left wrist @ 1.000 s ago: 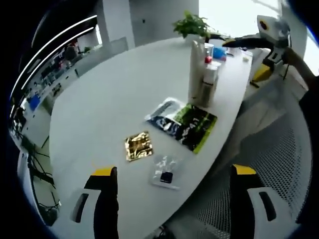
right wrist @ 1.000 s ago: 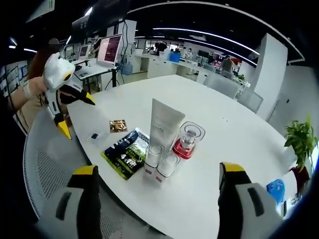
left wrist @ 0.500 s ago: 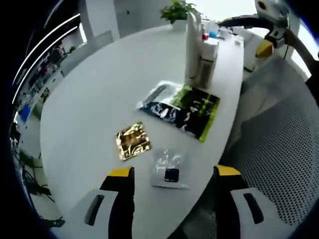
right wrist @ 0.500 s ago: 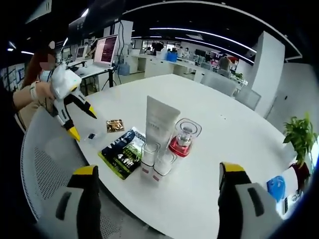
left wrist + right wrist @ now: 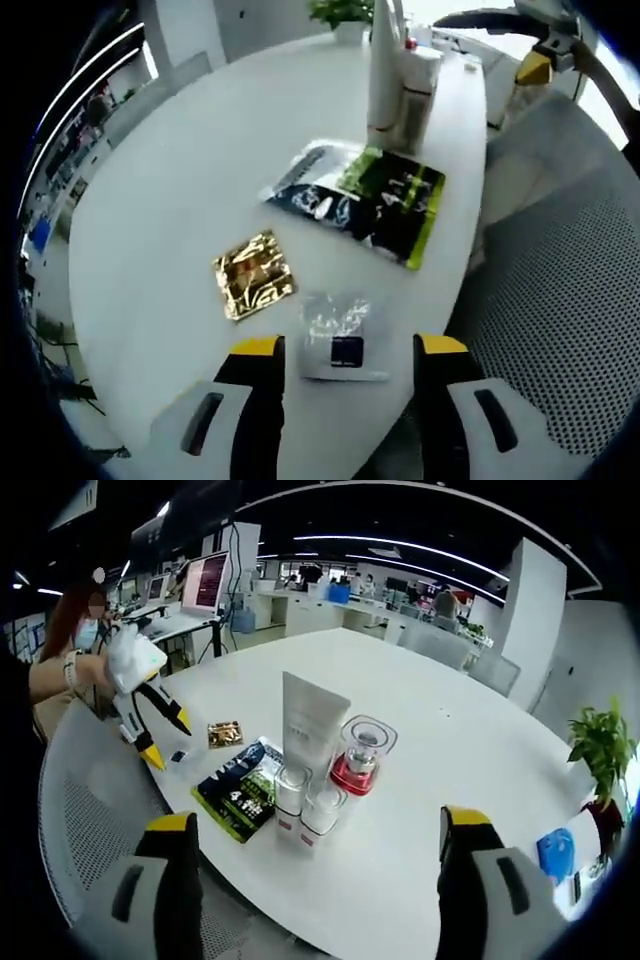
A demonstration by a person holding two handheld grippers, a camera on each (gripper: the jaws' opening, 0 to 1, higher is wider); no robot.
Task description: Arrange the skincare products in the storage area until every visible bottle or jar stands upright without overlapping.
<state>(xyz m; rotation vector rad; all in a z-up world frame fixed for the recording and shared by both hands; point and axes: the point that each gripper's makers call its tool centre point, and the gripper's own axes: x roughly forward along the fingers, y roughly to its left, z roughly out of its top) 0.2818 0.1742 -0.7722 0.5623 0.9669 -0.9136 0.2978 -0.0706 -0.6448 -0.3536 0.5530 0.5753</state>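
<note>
Four upright items are standing clustered beyond the dark sachet pack (image 5: 240, 792): white tube (image 5: 311, 725), red-based jar (image 5: 358, 756), two small bottles (image 5: 298, 804), touching, not overlapping. You are lowering the left gripper (image 5: 340, 352), jaws spread and empty, astride the clear sample sachet (image 5: 340, 335) beside the gold foil sachet (image 5: 252, 276), probably to lift it. Your right gripper (image 5: 315, 830) is hovering released, near the cluster.

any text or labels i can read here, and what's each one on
None can be read with confidence.
Dark and green packet: white and green print, too blurred to read.
White tube: faint lines of print, too small to read.
Clear sachet: a dark label, no legible text.
Gold sachet: no text visible.
Monitor in the background: screen content too small to read.
</note>
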